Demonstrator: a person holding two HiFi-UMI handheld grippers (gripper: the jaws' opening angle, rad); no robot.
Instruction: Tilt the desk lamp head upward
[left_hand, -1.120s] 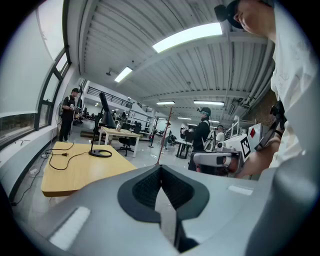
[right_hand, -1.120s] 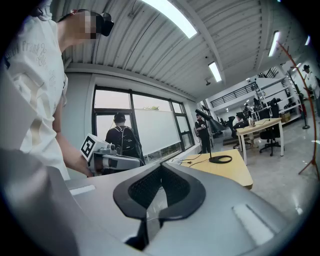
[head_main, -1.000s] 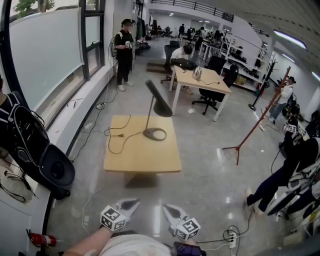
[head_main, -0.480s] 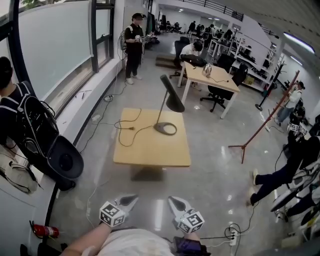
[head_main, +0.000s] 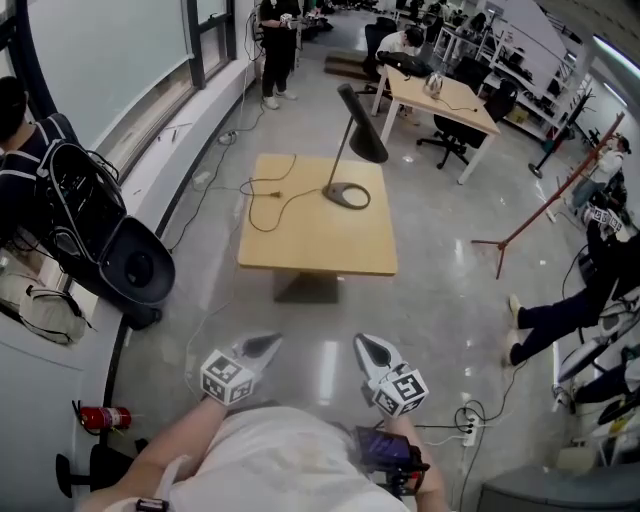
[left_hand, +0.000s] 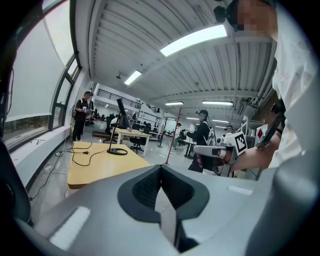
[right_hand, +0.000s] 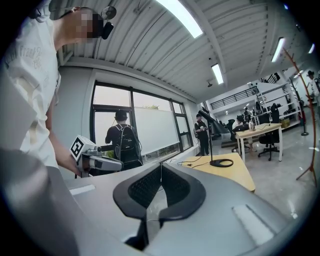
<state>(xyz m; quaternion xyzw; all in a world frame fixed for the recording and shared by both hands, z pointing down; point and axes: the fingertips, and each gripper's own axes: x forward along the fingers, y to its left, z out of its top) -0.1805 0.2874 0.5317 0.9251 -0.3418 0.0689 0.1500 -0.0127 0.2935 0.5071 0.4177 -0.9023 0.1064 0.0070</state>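
The black desk lamp stands on the far right part of a wooden table; its ring base lies flat and its cone head hangs tilted down. Both grippers are on the near side of the table, well short of it, over the floor. My left gripper is shut and empty; in the left gripper view the lamp is far ahead to the left. My right gripper is also shut and empty; the right gripper view shows the lamp's base ahead to the right.
The lamp's black cable loops over the table and off its left edge. A person with a backpack and a round black seat are at the left. A second desk, a leaning red stand and a power strip lie right.
The table and lamp have come closer as the person walks forward. Both grippers were carried forward with the person and stay shut and empty.
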